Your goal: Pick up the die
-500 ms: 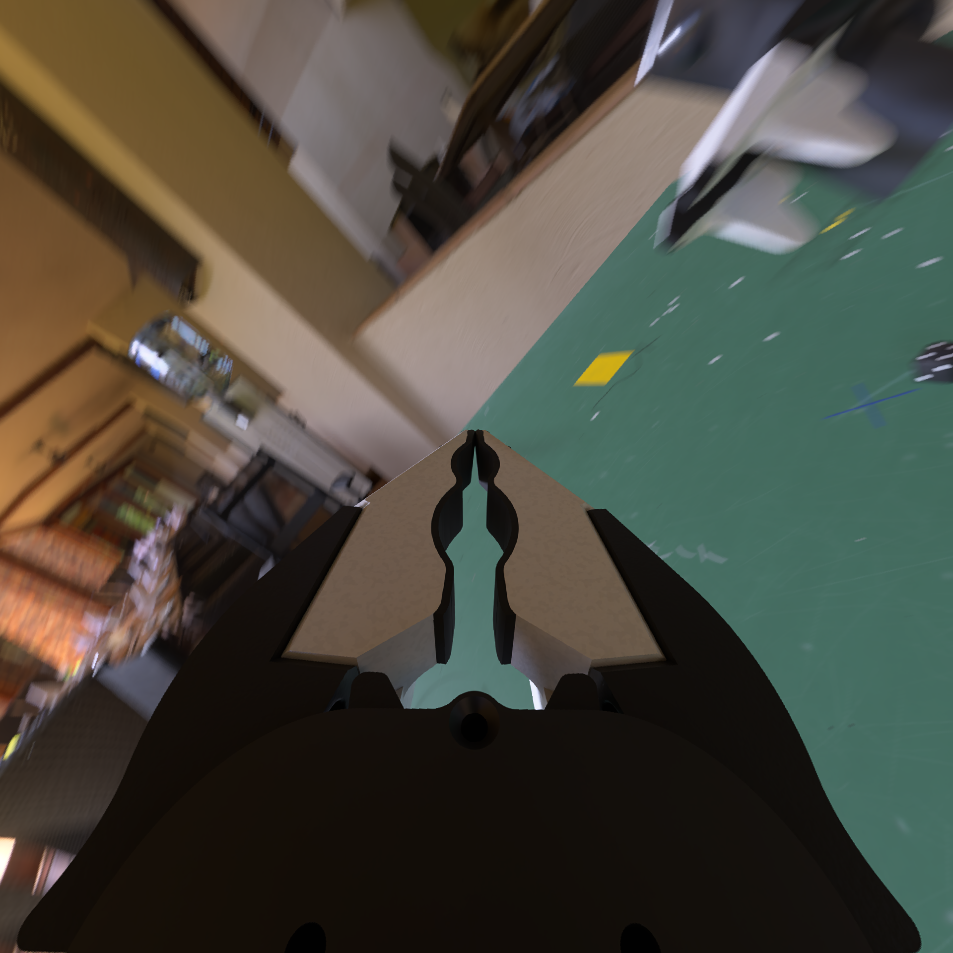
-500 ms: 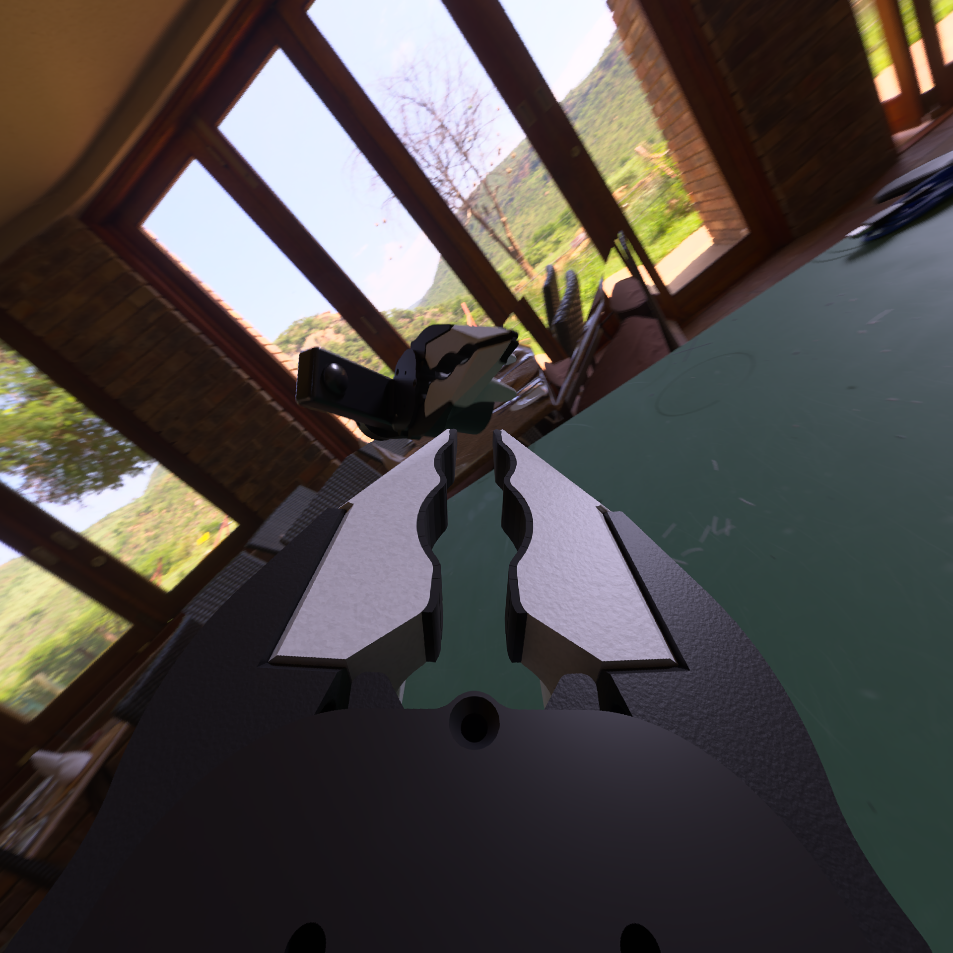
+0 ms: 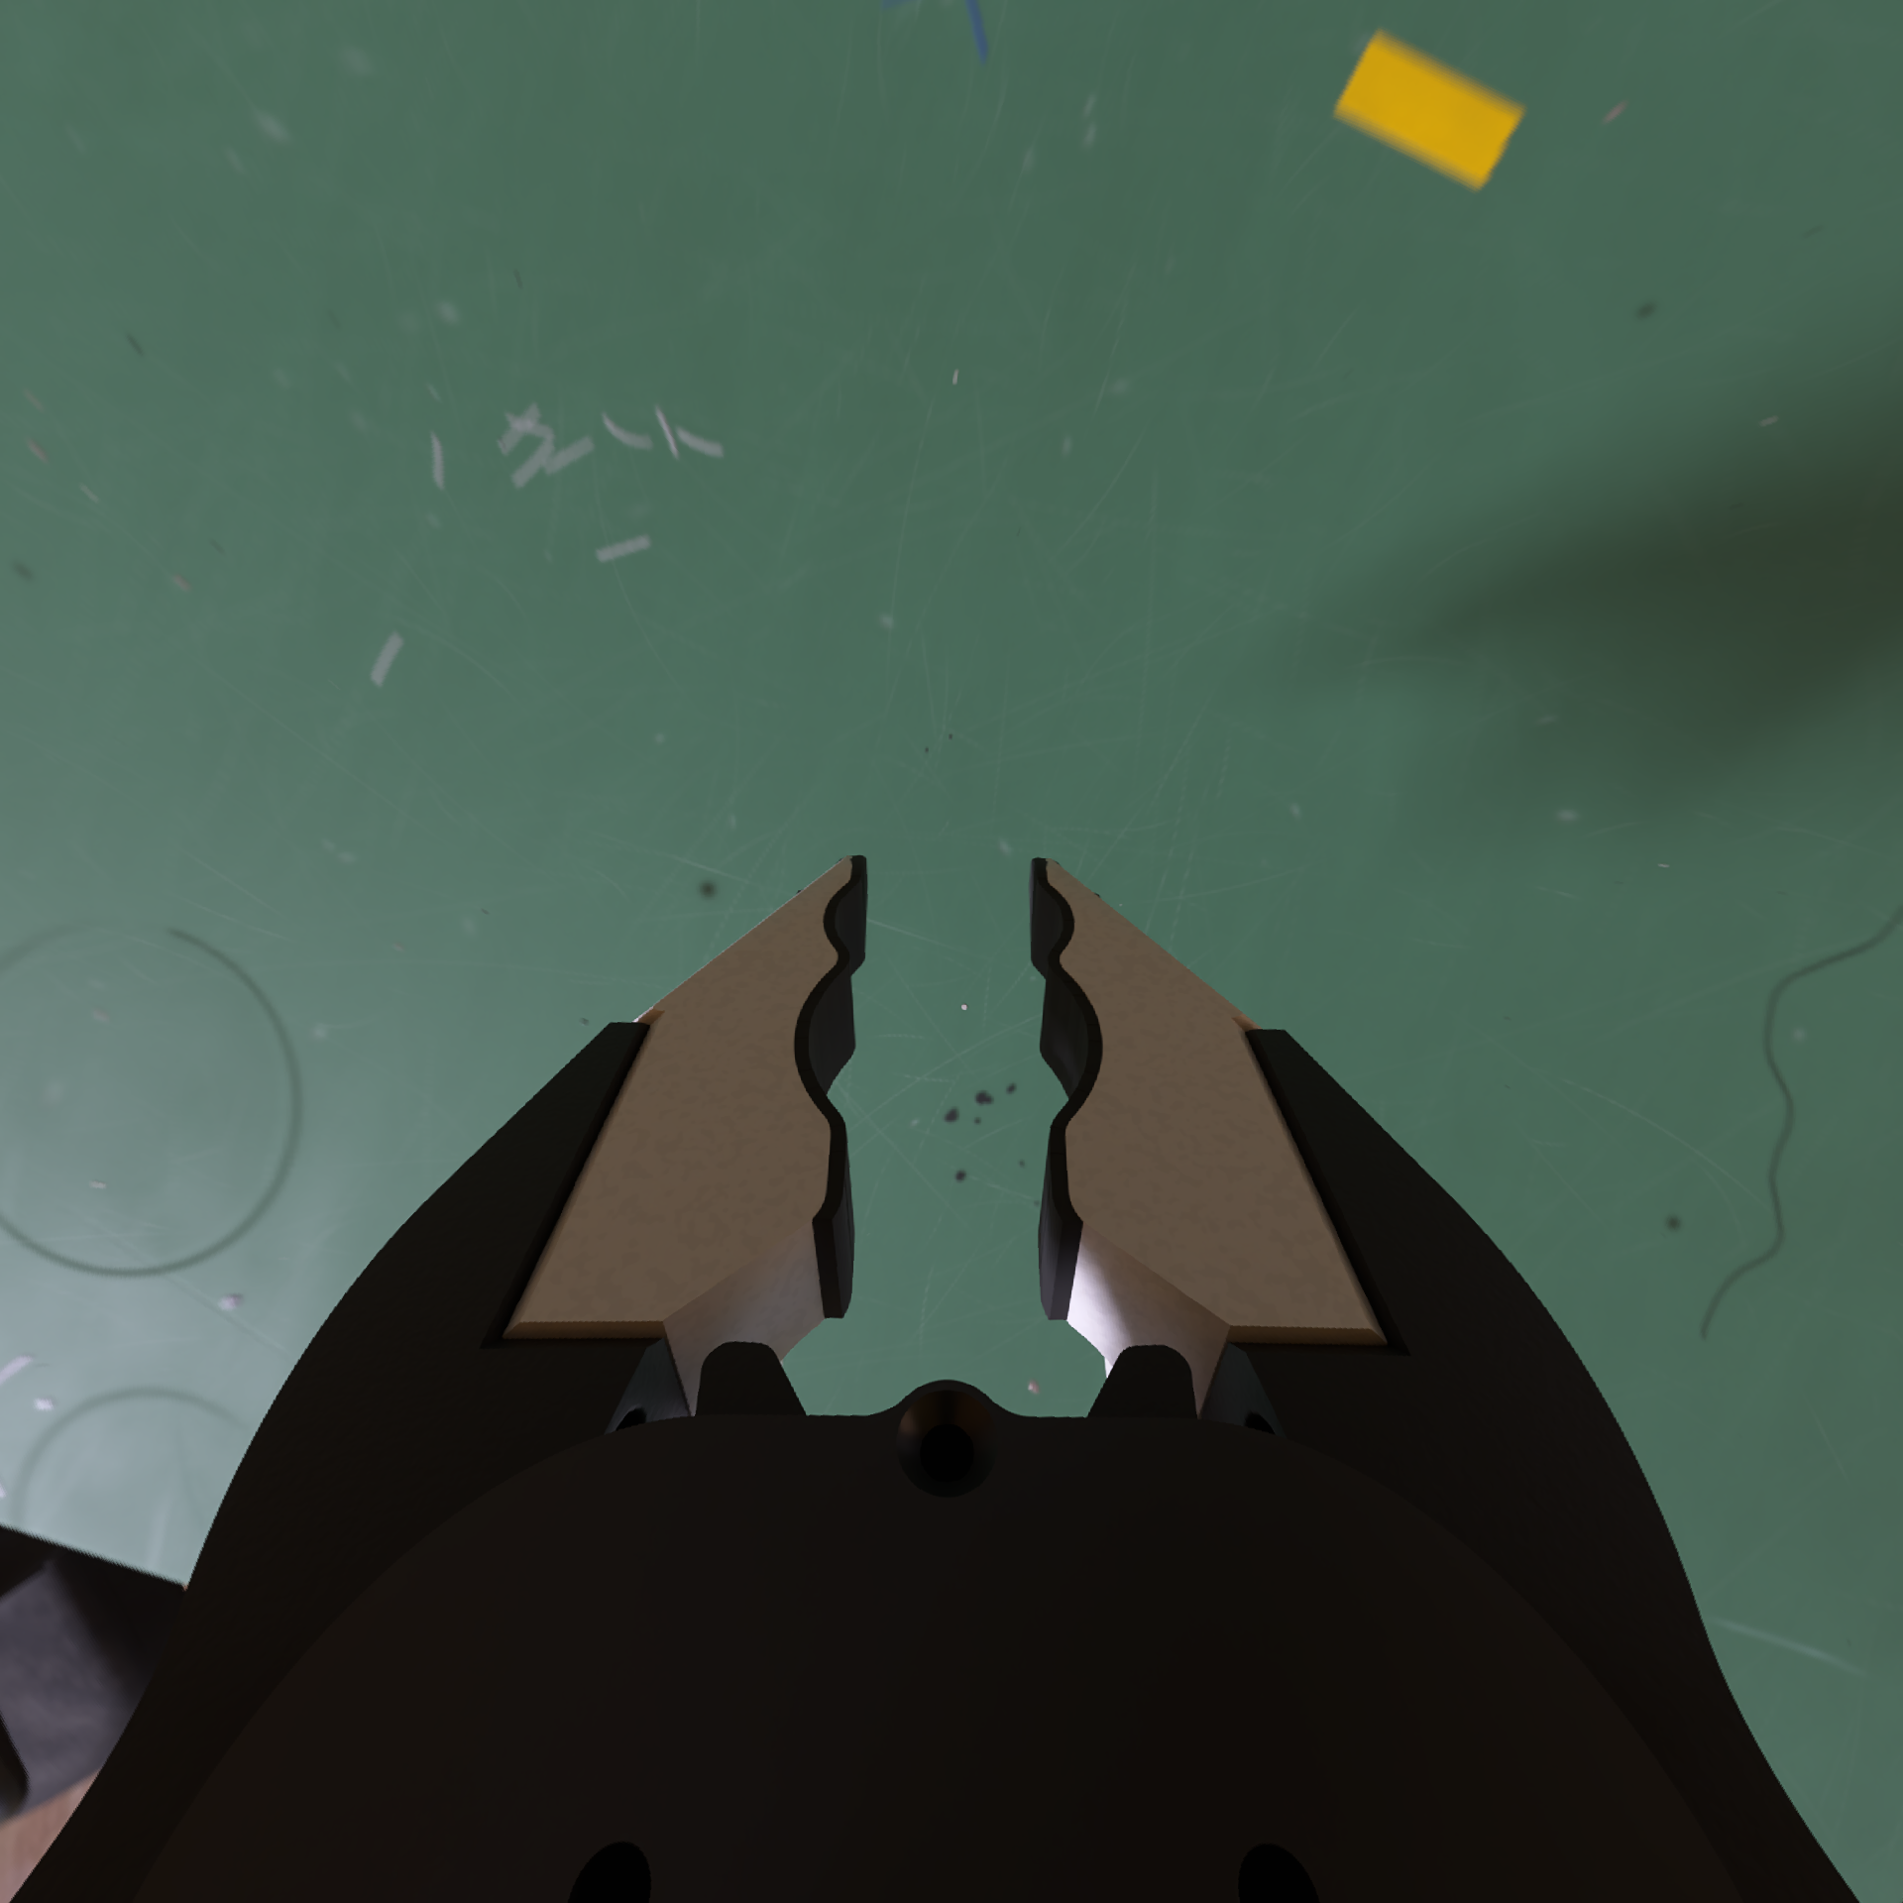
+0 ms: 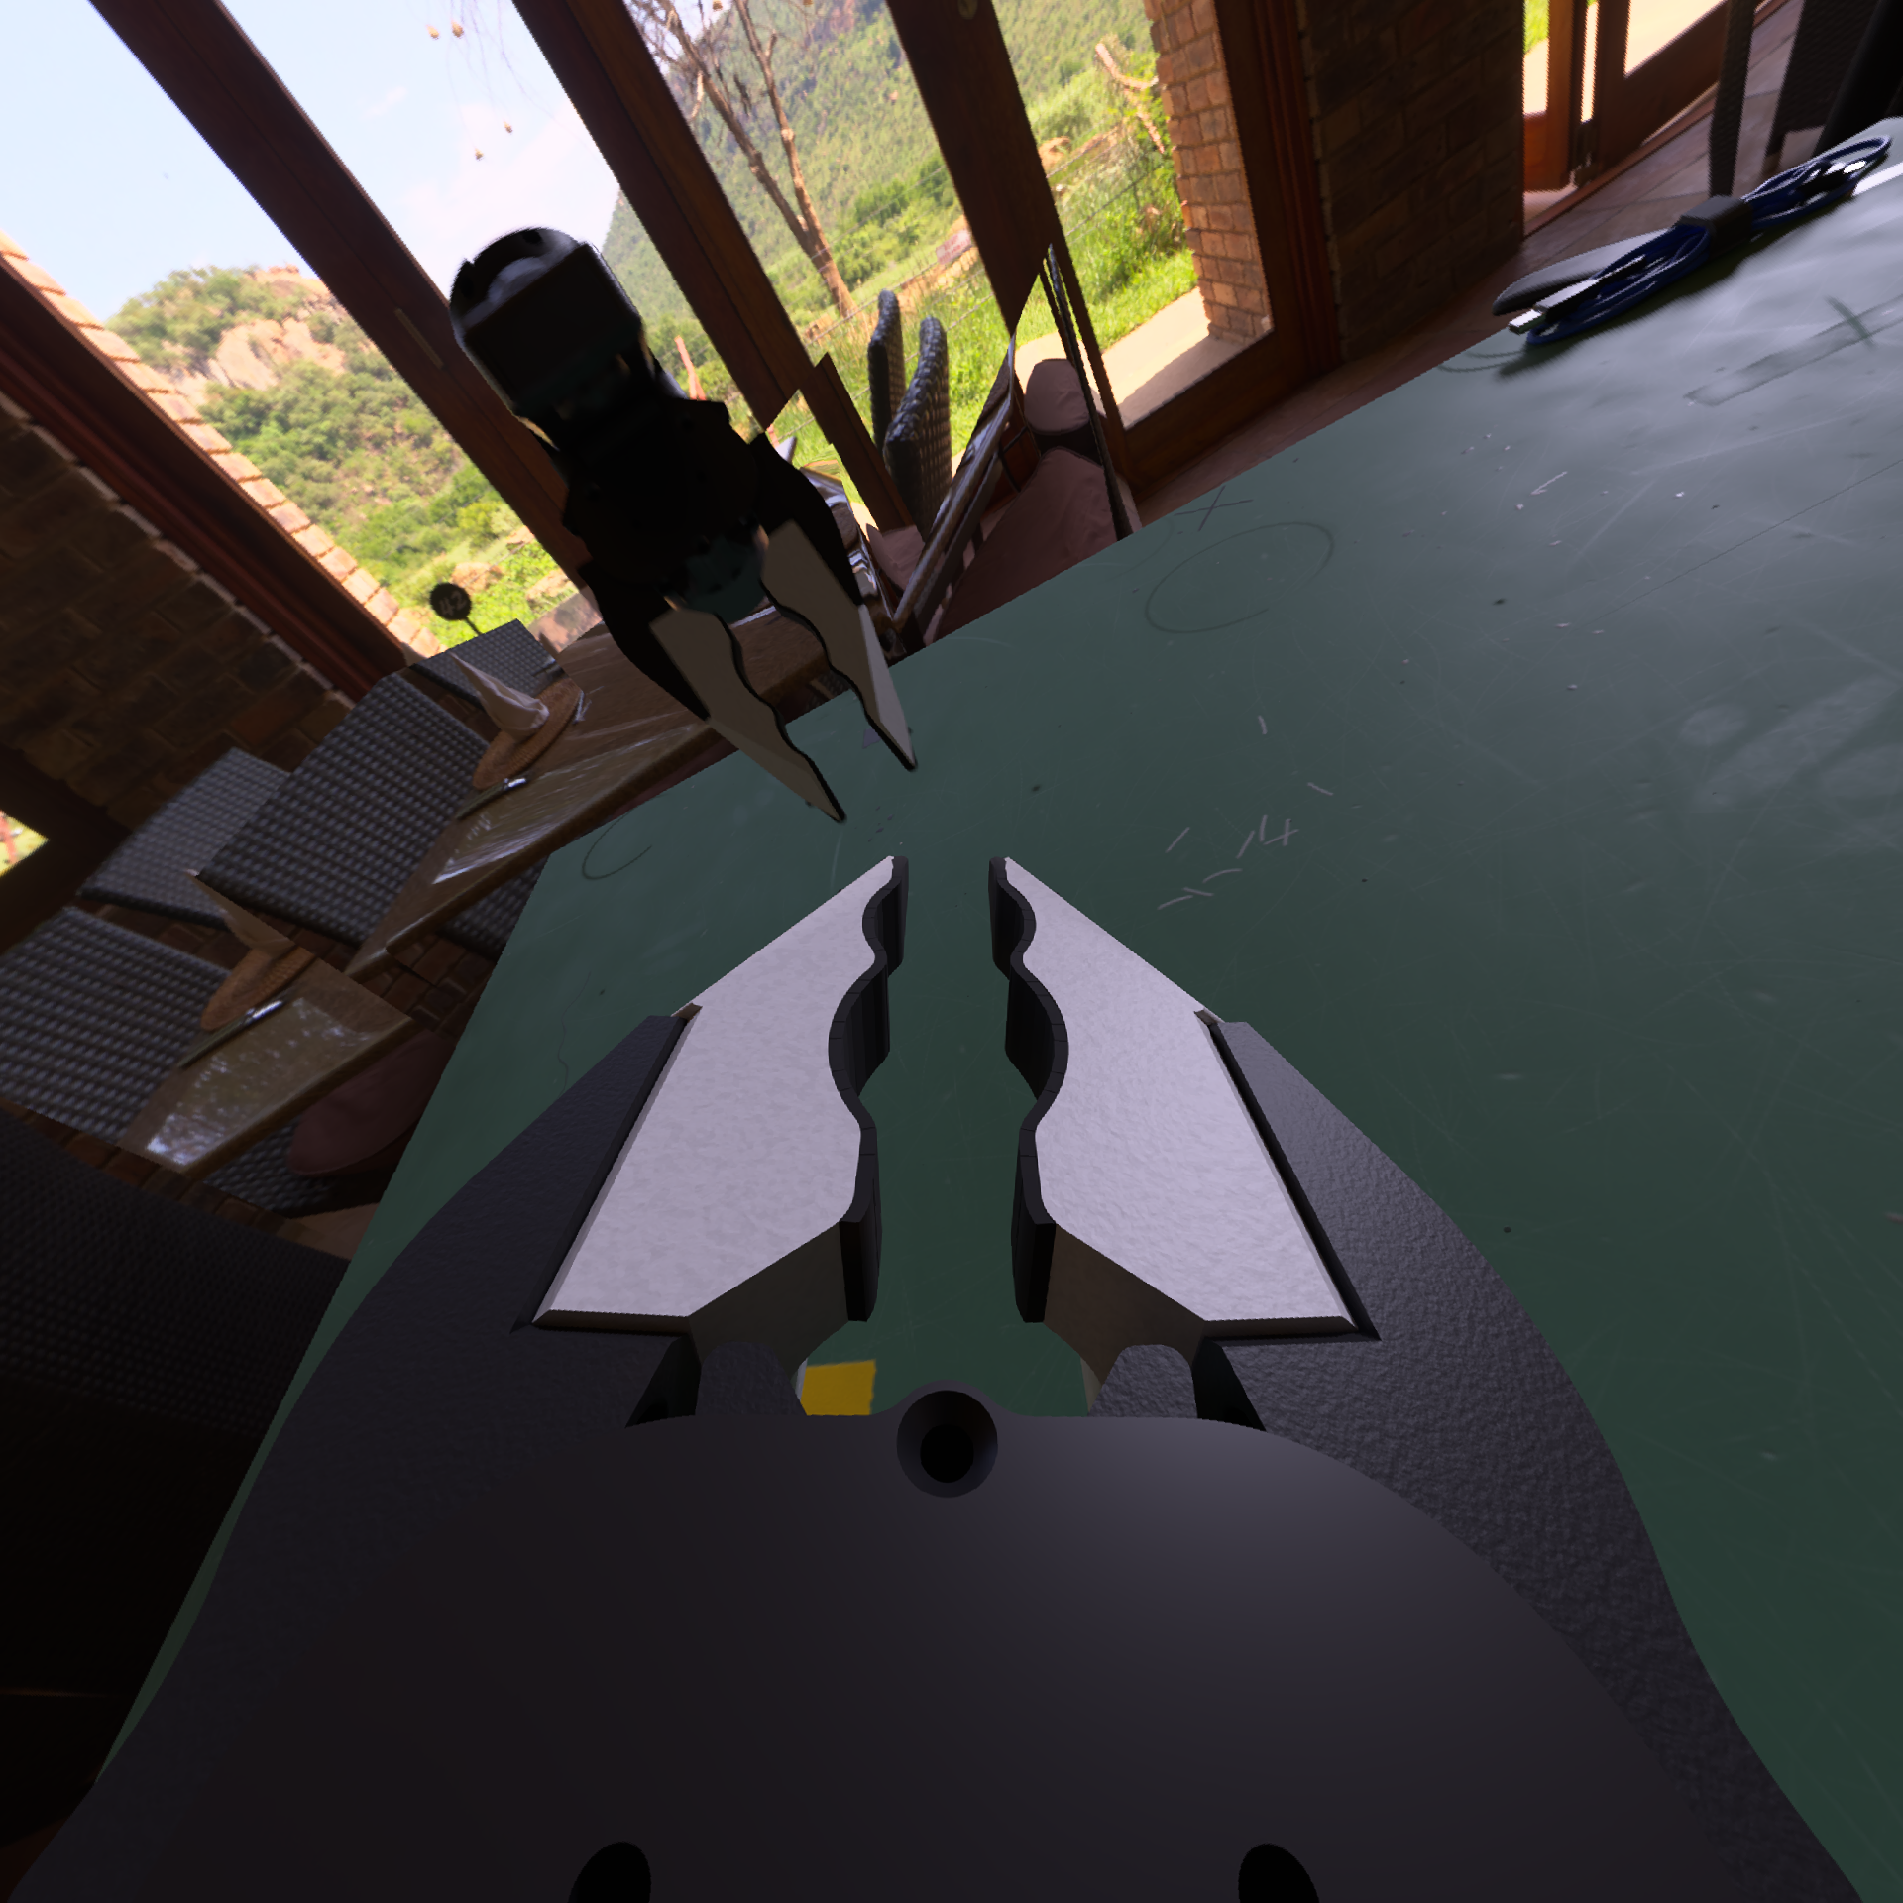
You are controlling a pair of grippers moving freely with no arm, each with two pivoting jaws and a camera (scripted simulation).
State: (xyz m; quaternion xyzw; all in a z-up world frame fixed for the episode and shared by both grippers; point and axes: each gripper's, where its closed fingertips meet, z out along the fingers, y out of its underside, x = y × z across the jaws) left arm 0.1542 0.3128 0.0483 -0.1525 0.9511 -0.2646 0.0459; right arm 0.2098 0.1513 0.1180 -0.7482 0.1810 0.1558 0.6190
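Since the die shows in neither current view, you have to treat its place as unknown: it is nowhere on the stretch of green mat under the left gripper, nor on the part the right wrist view covers. Half a second ago it sat at the right edge of the left wrist view, beside a blue mark; now only the tail of a blue mark clips the top edge, so the die probably lies just beyond that edge, which is a guess. What changed: the left gripper goes from tips nearly touching and tilted toward the room to jaws clearly parted, empty, pointing down at the mat. The right wrist view confirms it, with the left gripper aimed tips-down just over the mat edge. This reads as opening up for the approach, not a grasp yet. The right gripper has its fingers apart too, nothing between them, much as before. Around: a yellow patch top right, flat on the mat, also peeking under the right gripper's fingers; scuffs, drawn circles and a squiggle on the mat; a soft shadow at right; a blue cable bundle far off at the mat's corner. Nothing blocks the left gripper below. The risk is that you close blind, so bring the die into view first.
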